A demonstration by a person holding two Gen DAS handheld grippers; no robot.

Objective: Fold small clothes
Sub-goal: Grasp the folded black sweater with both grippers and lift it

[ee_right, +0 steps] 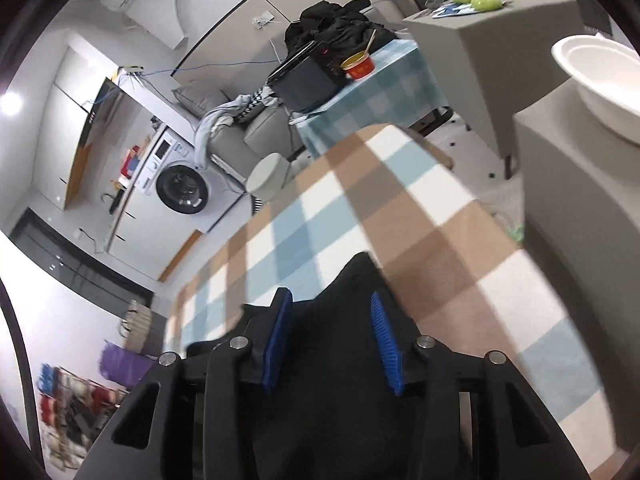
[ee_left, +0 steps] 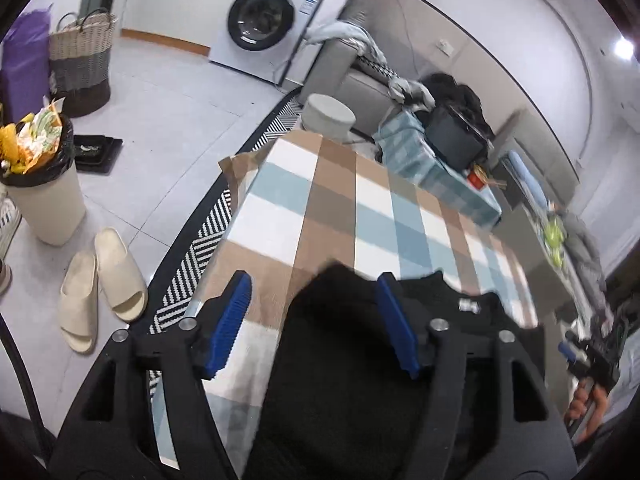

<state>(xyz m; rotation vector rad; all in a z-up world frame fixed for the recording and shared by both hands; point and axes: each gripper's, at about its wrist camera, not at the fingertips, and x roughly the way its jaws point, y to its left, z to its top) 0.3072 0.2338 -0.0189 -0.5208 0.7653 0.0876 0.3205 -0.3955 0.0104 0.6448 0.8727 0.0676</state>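
Note:
A small black garment (ee_left: 340,360) lies on the checked tablecloth (ee_left: 340,208), its neck label facing up. My left gripper (ee_left: 316,288) is open above the garment's left part, blue pads wide apart, nothing between them. The right gripper (ee_left: 588,360) shows at the right edge, held by a hand. In the right wrist view the same black garment (ee_right: 336,380) lies under my right gripper (ee_right: 330,304), which is open over a pointed corner of the cloth on the checked tablecloth (ee_right: 400,200). I cannot tell whether either gripper touches the fabric.
A bin (ee_left: 40,184), slippers (ee_left: 100,284), basket (ee_left: 82,60) and washing machine (ee_left: 264,20) stand on the floor to the left. A second checked table (ee_right: 372,92) with black clothes (ee_right: 332,20) and a red cup (ee_right: 358,65) stands behind. A white bowl (ee_right: 600,80) sits at the right.

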